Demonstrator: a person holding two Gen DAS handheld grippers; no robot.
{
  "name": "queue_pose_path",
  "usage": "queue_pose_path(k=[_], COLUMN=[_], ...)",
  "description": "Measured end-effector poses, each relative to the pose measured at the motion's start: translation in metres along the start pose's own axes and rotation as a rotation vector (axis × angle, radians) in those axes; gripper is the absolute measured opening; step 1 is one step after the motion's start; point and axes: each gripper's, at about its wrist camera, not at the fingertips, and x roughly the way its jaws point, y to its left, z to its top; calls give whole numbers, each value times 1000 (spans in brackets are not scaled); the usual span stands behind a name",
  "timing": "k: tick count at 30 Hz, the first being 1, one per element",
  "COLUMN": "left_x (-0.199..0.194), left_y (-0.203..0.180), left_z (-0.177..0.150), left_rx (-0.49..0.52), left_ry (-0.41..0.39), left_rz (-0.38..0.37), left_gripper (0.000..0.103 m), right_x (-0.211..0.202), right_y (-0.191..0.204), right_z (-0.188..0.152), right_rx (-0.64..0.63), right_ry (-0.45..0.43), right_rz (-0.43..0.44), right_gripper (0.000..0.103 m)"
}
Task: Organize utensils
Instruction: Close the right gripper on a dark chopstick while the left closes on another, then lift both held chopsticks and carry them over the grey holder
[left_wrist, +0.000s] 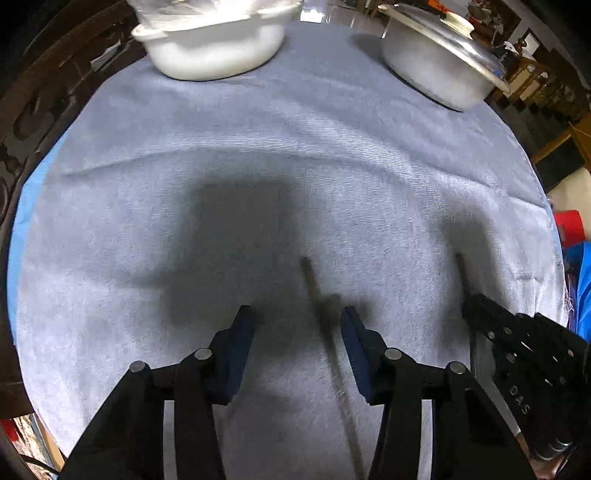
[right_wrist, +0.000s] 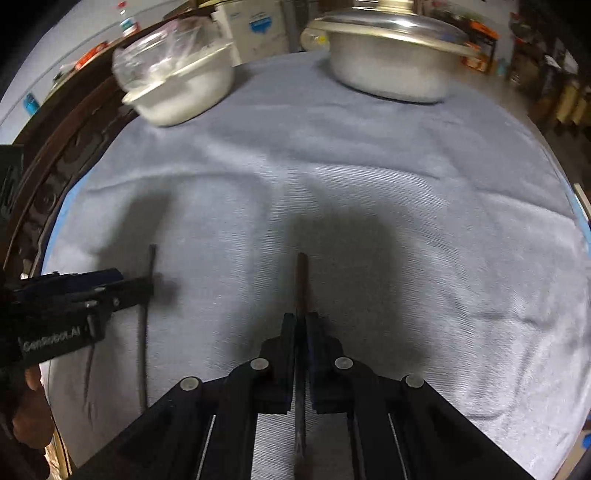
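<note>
Left wrist view: the left gripper (left_wrist: 297, 319) hovers over a grey cloth (left_wrist: 258, 147), jaws spread, one thin utensil (left_wrist: 325, 332) lying between them, nearer the right finger, the pads clear of it. The right gripper (left_wrist: 476, 310) enters at right. Two vessels stand at the far edge: one white dish (left_wrist: 210, 48) and one lidded metal pot (left_wrist: 439, 62).

Right wrist view: the right gripper (right_wrist: 303, 321) has its jaws pressed together, pinching a second utensil (right_wrist: 302, 280) that juts forward over the cloth. At left, the first utensil lies under the left gripper.
</note>
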Motion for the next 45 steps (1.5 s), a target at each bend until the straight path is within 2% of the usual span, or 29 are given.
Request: queue_pose_path(k=[2, 6, 10, 16, 22, 28, 33, 35, 40, 45], left_x=[1, 4, 4, 2, -3, -4, -5, -3, -11, -48], left_y=[-5, -19, -24, -30, -25, -31, -27, -31, -14, 18], left_z=[1, -2, -5, -19, -22, -30, -30, -30, -37, -56], left_rx=[-6, 47, 83, 174, 179, 202, 224, 213, 152, 80], left_ry=[-11, -40, -55, -84, -81, -96, -124, -141, -176, -270], left_rz=[30, 82, 52, -19, -72, -44, -25, -23, -49, -59], left_gripper=[43, 35, 10, 5, 5, 5, 5, 5, 5, 5], right_x=[0, -2, 1, 5, 4, -7, -24, -33, -67, -111], right_y=[-6, -12, -17, -13, -14, -27, -53, -63, -84, -94], right_z=[-2, -3, 9, 17, 14, -4, -28, -38, -64, -90], right_rx=[20, 53, 97, 112, 90, 122, 191, 222, 284, 299], right_ry=[6, 42, 75, 84, 58, 58, 48, 21, -82, -211], right_rz=[-2, -13, -16, -51, -43, -45, -28, -10, 32, 44], right_gripper=[7, 7, 9, 9, 8, 7, 6, 6, 6, 6])
